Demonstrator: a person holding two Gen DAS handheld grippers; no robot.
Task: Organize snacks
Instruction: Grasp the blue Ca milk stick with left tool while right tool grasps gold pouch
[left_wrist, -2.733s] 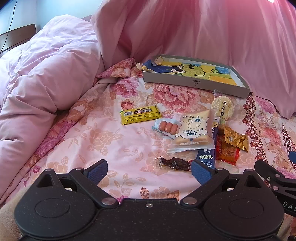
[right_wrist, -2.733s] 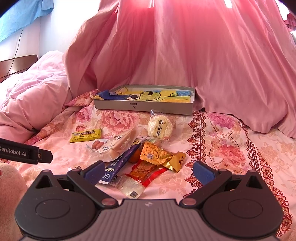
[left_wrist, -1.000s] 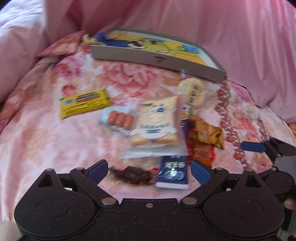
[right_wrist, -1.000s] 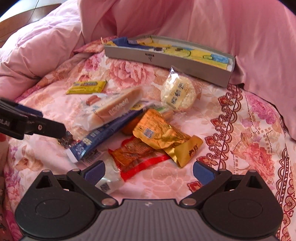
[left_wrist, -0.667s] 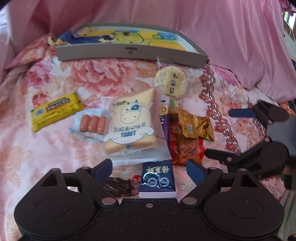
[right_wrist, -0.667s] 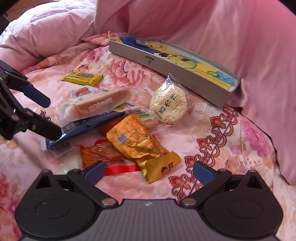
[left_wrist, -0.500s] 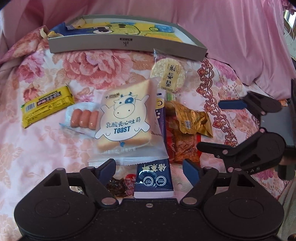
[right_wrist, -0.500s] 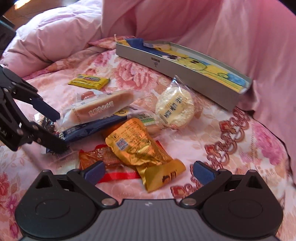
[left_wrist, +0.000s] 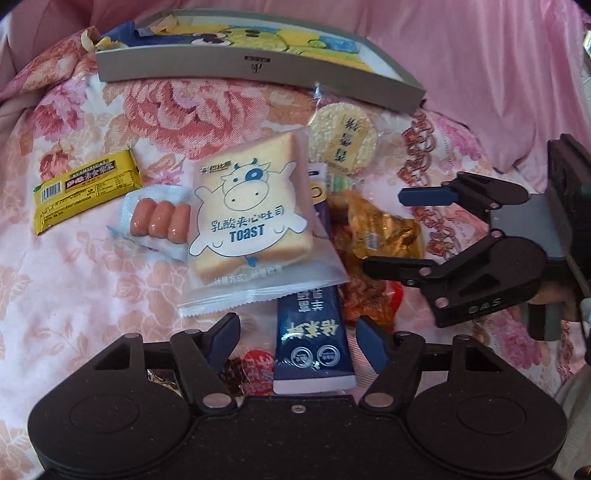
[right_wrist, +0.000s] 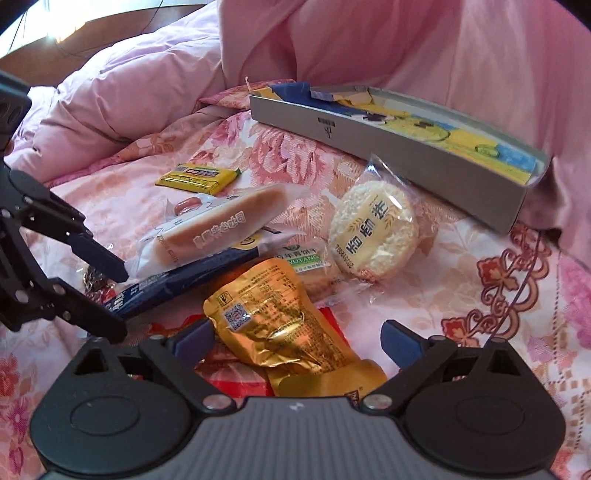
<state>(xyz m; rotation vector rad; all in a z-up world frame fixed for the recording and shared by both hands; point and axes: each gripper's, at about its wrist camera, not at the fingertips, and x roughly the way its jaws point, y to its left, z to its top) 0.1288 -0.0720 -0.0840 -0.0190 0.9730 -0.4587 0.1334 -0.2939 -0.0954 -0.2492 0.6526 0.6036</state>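
Two grippers are closing in on the snack pile on the floral bedspread (left_wrist: 92, 280): the left gripper (left_wrist: 297, 334), jaws just narrowing and about half open, is straddling the dark blue packet (left_wrist: 314, 354) without pinching it yet. Wide open and empty, the right gripper (right_wrist: 297, 338) is straddling the gold pouch (right_wrist: 280, 325). Beyond them, the grey tray (left_wrist: 258, 70) is holding no snacks yet, so sorting is likely just beginning.
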